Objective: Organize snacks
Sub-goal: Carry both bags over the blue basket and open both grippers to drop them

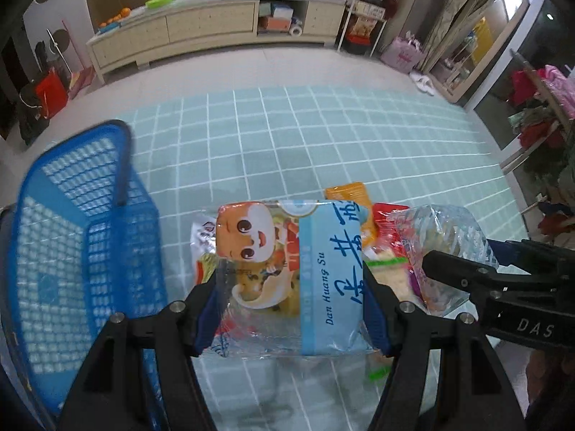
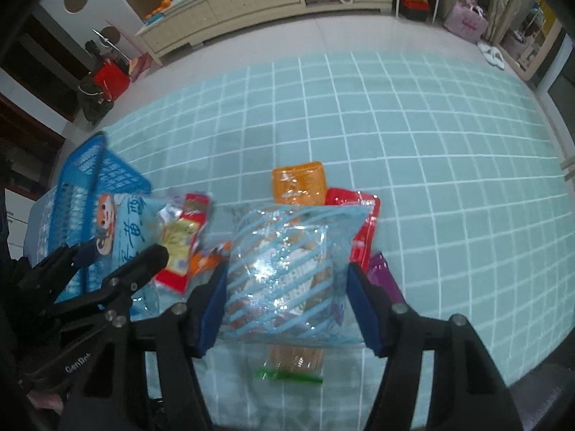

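Firmly pinched between the left gripper's (image 1: 293,309) blue pads, the pale blue cartoon-face snack bag (image 1: 287,273) hangs above the checked teal mat (image 1: 323,136), its long axis running away from the camera, face end farthest. The right gripper (image 2: 287,305) clamps a clear blue-striped snack bag (image 2: 287,269) by both side edges. Left lies the blue basket (image 1: 72,251); more packets (image 2: 298,183) lie beyond.

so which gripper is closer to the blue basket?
Left. The left gripper, holding the cartoon snack bag, sits right beside the blue basket; the right gripper is farther away, beyond the left.
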